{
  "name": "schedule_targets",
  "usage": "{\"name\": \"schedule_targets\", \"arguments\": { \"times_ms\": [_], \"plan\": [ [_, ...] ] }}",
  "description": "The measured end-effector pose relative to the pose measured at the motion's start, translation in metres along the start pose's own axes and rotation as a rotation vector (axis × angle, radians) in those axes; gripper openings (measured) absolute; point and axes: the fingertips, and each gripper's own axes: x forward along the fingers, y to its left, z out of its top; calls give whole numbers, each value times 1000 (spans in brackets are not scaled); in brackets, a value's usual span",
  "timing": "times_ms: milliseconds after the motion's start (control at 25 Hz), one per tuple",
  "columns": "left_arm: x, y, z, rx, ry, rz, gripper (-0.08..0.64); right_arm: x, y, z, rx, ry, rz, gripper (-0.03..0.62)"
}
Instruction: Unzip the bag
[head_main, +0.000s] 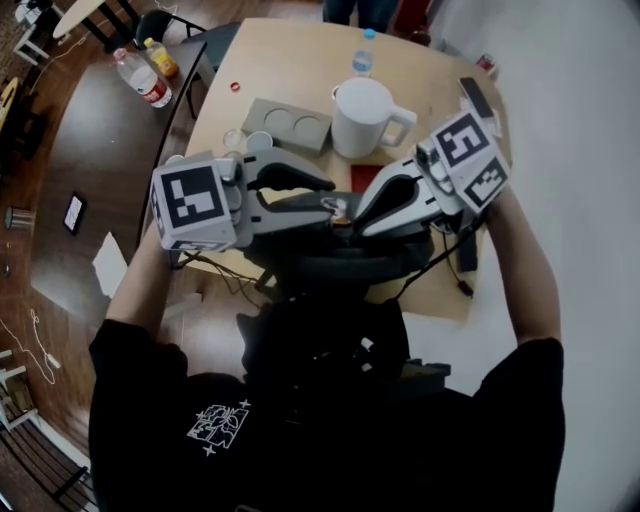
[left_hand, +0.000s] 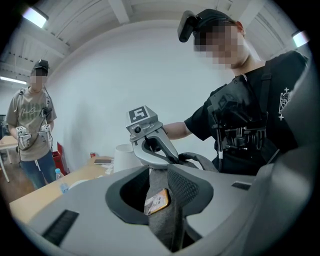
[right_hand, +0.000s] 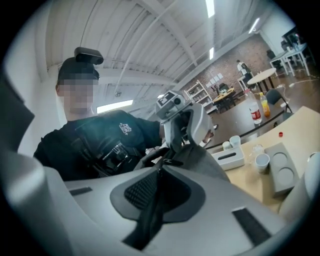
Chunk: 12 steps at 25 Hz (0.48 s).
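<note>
Grip step, frame centre: left gripper (left_hand: 162, 186) clamps fabric of the grey bag (left_hand: 160, 226), right gripper (right_hand: 158, 181) pinches what looks like the dark zipper pull (right_hand: 149, 215); next, likely slide it open.

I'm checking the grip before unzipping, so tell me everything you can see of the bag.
The bag is dark grey fabric, slumped, held up in front of the person's chest near the wooden table. The left gripper is clamped on a fold of its grey fabric bearing an orange label. The right gripper is shut on a thin dark strip at its top, likely the zip pull. A grey handle loop arches beside it. How far it is unzipped cannot be told.
</note>
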Motion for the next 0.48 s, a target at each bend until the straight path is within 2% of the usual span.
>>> {"name": "schedule_targets", "arguments": {
  "times_ms": [240,480],
  "plan": [
    [1,-2,2,10,-5,2,110,0,-2,1,-91,-1,-137,20],
    [-4,-1,-4,-21,33,0,110,-3,1,2,-144,31,-241,18]
  ]
}}
